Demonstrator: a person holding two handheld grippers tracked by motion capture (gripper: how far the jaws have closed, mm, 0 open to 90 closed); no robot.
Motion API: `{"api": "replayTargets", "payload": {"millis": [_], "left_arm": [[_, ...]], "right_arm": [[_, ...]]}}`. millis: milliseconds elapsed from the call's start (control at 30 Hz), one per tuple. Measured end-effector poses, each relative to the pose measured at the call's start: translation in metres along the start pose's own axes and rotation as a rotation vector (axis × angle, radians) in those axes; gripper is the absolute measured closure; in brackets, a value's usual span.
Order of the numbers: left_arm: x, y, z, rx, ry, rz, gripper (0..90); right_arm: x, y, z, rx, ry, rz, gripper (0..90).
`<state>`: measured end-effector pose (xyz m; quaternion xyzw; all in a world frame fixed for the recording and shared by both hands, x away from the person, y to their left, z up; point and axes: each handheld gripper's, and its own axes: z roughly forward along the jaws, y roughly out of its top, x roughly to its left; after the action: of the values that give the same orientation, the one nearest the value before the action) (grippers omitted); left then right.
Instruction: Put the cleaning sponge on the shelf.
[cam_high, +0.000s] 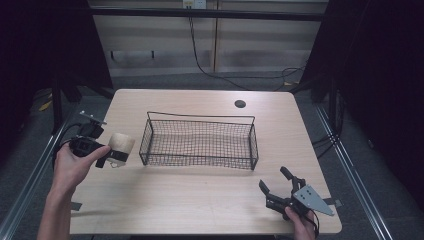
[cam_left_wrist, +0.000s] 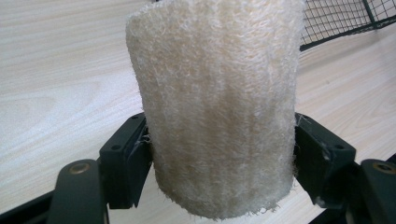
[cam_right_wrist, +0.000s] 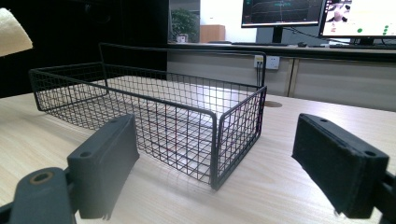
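A cream loofah roll (cam_high: 121, 144) hangs just above the table, left of the black wire basket (cam_high: 200, 161). My left gripper (cam_high: 112, 156) is shut on it; in the left gripper view both black jaws press the sides of the loofah roll (cam_left_wrist: 219, 107). The basket (cam_right_wrist: 154, 112) has nothing in it. My right gripper (cam_high: 276, 182) rests near the table's front right corner, jaws wide apart and nothing between them, facing the basket's near right corner. In the right gripper view my right gripper (cam_right_wrist: 229, 163) stands open, with the loofah roll (cam_right_wrist: 13, 32) at the top left edge.
The wooden table (cam_high: 200, 205) has a round cable hole (cam_high: 240, 104) at the back right. Dark curtains flank the table, and cables run on the floor behind. Monitors (cam_right_wrist: 322, 14) stand on a far counter.
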<state>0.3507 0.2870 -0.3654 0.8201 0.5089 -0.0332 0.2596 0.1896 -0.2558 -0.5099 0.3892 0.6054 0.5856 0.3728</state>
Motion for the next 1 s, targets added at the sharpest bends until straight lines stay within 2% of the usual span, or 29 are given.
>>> {"api": "replayTargets", "payload": {"millis": [67, 100, 133, 167, 267, 300, 433, 467, 800, 867, 900, 1000], "left_arm": [[0.0, 0.001, 0.0, -0.001, 0.001, -0.002, 27.8], [-0.003, 0.002, 0.001, -0.017, -0.002, -0.026, 27.8], [-0.001, 0.004, -0.002, 0.018, -0.008, 0.016, 27.8], [-0.001, 0.005, -0.002, 0.023, -0.011, 0.022, 27.8], [-0.004, 0.008, -0.002, 0.01, -0.01, 0.011, 27.8], [-0.004, 0.01, -0.003, 0.025, -0.013, 0.027, 27.8], [-0.011, 0.015, -0.002, 0.021, -0.01, 0.018, 27.8], [-0.011, 0.017, -0.002, 0.034, -0.009, 0.04, 27.8], [-0.024, 0.033, -0.001, 0.046, -0.009, 0.019, 27.8], [-0.024, 0.035, -0.002, 0.047, -0.011, 0.028, 27.8], [-0.028, 0.037, -0.001, 0.022, -0.008, -0.008, 27.8], [-0.029, 0.041, -0.002, 0.046, -0.003, 0.015, 27.8]], "right_arm": [[0.0, 0.0, 0.0, 0.0, 0.0, 0.0, 13.5], [0.0, 0.0, 0.0, 0.0, 0.0, 0.0, 13.5], [0.0, 0.0, 0.0, 0.0, 0.0, 0.0, 13.5], [0.0, 0.0, 0.0, 0.0, 0.0, 0.0, 13.5], [0.0, 0.0, 0.0, 0.0, 0.0, 0.0, 13.5], [0.0, 0.0, 0.0, 0.0, 0.0, 0.0, 13.5], [0.0, 0.0, 0.0, 0.0, 0.0, 0.0, 13.5], [0.0, 0.0, 0.0, 0.0, 0.0, 0.0, 13.5], [0.0, 0.0, 0.0, -0.001, 0.0, 0.002, 13.5], [0.0, 0.0, 0.0, 0.0, 0.0, 0.001, 13.5], [0.0, 0.0, 0.0, -0.001, 0.0, 0.001, 13.5], [0.0, 0.0, 0.0, 0.0, 0.0, 0.001, 13.5]]}}
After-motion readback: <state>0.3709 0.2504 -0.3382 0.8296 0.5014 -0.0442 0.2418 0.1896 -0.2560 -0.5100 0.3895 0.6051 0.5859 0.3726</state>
